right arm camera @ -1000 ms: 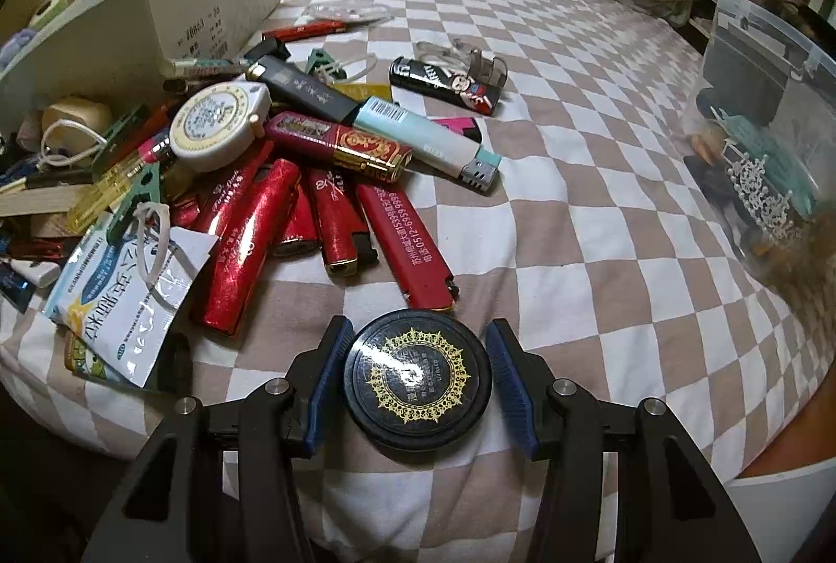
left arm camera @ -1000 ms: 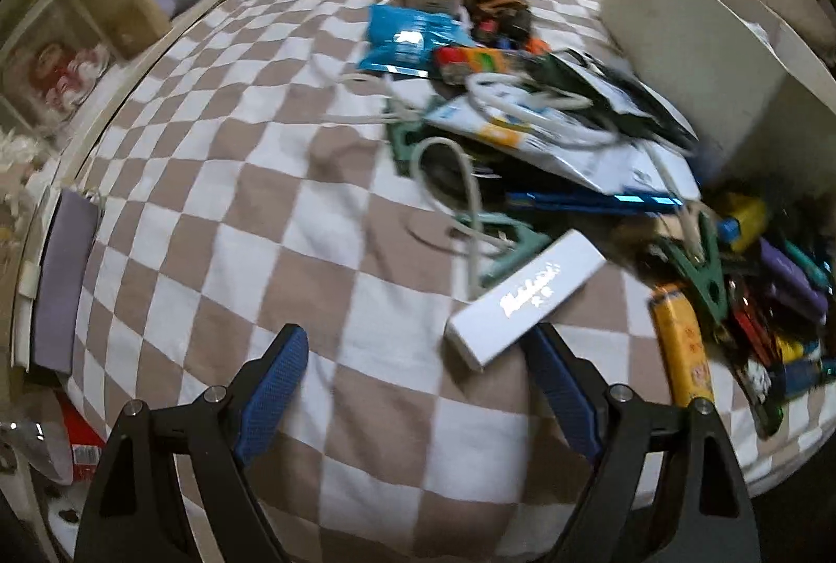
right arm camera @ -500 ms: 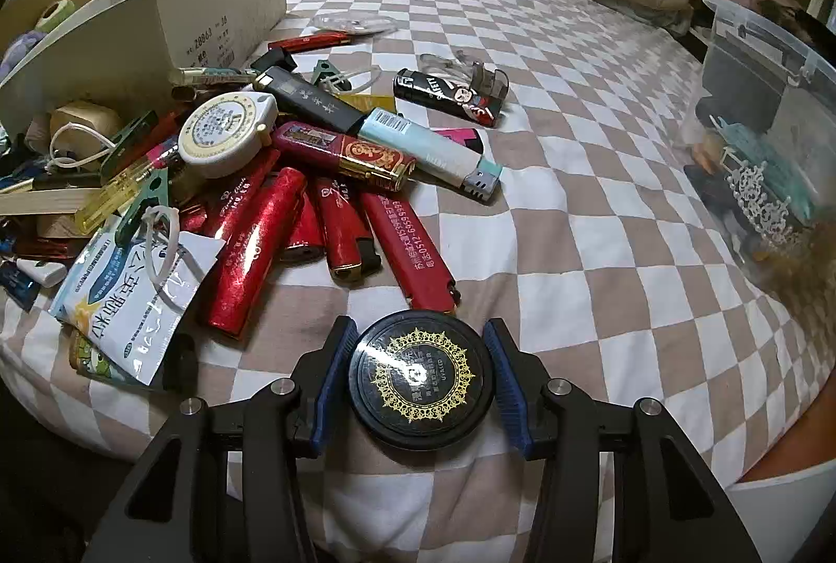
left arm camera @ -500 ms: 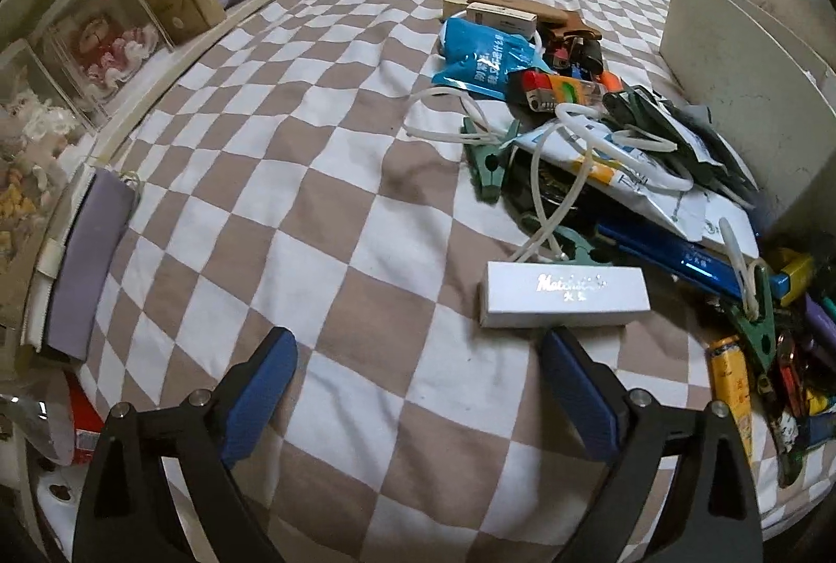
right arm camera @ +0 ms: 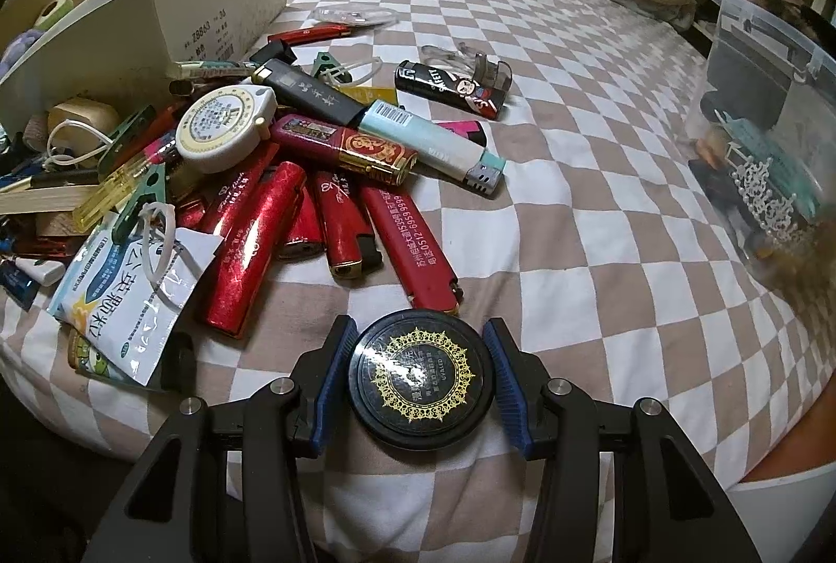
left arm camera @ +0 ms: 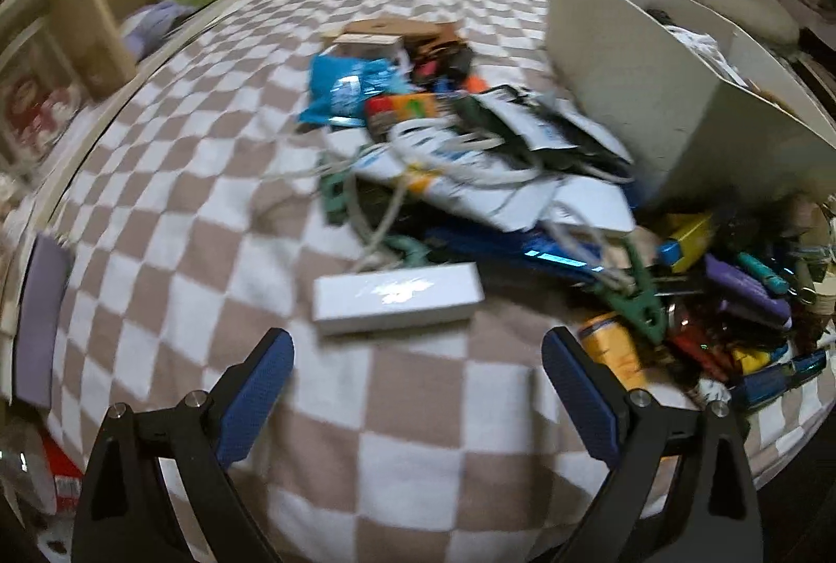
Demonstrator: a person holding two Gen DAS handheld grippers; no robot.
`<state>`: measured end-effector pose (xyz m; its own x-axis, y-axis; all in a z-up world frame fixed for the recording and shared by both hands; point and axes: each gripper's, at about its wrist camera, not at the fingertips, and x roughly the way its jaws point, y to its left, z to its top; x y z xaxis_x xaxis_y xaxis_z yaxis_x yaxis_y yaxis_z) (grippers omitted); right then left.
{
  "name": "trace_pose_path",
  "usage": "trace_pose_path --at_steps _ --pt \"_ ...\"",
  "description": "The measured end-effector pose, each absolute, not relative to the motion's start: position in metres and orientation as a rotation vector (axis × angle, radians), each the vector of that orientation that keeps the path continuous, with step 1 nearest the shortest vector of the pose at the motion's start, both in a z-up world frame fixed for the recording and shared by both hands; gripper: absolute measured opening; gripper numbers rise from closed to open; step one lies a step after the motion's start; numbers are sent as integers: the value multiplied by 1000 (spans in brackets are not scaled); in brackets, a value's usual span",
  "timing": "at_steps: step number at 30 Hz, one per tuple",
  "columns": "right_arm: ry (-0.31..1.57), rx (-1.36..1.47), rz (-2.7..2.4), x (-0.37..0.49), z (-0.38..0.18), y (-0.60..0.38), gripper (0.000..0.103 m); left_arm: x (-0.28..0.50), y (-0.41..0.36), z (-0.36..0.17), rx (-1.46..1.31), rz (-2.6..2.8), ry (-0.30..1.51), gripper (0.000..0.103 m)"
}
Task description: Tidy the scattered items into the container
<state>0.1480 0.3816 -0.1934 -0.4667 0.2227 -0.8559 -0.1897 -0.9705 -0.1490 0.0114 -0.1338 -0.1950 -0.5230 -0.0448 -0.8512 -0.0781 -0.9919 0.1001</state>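
Where the right claw [right arm camera: 420, 377] grips, a gold-patterned black round tin [right arm camera: 420, 377].

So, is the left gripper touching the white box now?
Apart. The left wrist view shows the left gripper open, with a strip of checkered blanket plainly visible between the white box and both blue fingertips.

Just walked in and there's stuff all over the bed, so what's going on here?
Someone is tidying clutter off a checkered bed with two handheld grippers. The right claw is shut on a round black tin with gold trim, just in front of a heap of red lighters. The left claw is open and empty, pointing toward a white box at the edge of the pile. A cardboard box stands beside the mess.
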Motion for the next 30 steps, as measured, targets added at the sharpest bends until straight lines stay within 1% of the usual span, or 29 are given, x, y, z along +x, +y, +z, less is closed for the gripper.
trace_pose_path --at_steps 1,2,3,4,7,8,9,10,11,15,18,19,20,21,22,23,24,30 --pt "-61 -1462 2494 148 -193 380 55 10 -130 -197 -1531 2707 222 97" --pt "-87 -1447 2467 149 -193 379 69 8 -127 -199 -1542 2693 243 97" --pt "-114 -1428 2437 151 -193 379 75 7 -125 -202 -1553 2681 258 97" --pt "-127 -1416 2427 151 -192 378 80 6 -125 -203 -1560 2678 265 97" --pt "-179 -1396 2424 152 -189 374 80 2 -128 -204 -1573 2668 226 97" --pt "-197 -1386 2423 152 -188 372 78 0 -131 -203 -1578 2669 211 97" --pt "-215 -1370 2427 152 -187 370 72 -1 -133 -204 -1583 2676 198 97" --pt "-221 -1357 2435 153 -186 369 57 -2 -136 -204 -1589 2687 183 97" --pt "-217 -1354 2439 154 -185 369 51 -3 -140 -204 -1595 2697 166 97" --pt "-138 -1370 2455 152 -187 378 51 -8 -151 -205 -1613 2737 98 97" --pt "-136 -1381 2453 151 -188 378 51 -11 -154 -207 -1612 2736 60 97" --pt "-142 -1384 2451 151 -189 377 51 -11 -153 -208 -1607 2737 58 95" --pt "-143 -1386 2449 151 -189 376 51 -12 -153 -208 -1602 2744 64 90" --pt "-142 -1388 2449 151 -190 376 51 -12 -153 -207 -1601 2754 77 78" --pt "-136 -1390 2450 151 -190 376 51 -12 -152 -207 -1597 2764 90 72" --pt "-129 -1391 2452 151 -190 377 51 -12 -152 -206 -1588 2768 96 68" --pt "-122 -1390 2454 151 -190 377 51 -12 -152 -205 -1580 2768 100 66" --pt "-108 -1380 2465 153 -189 379 51 -6 -148 -205 -1539 2776 145 66"
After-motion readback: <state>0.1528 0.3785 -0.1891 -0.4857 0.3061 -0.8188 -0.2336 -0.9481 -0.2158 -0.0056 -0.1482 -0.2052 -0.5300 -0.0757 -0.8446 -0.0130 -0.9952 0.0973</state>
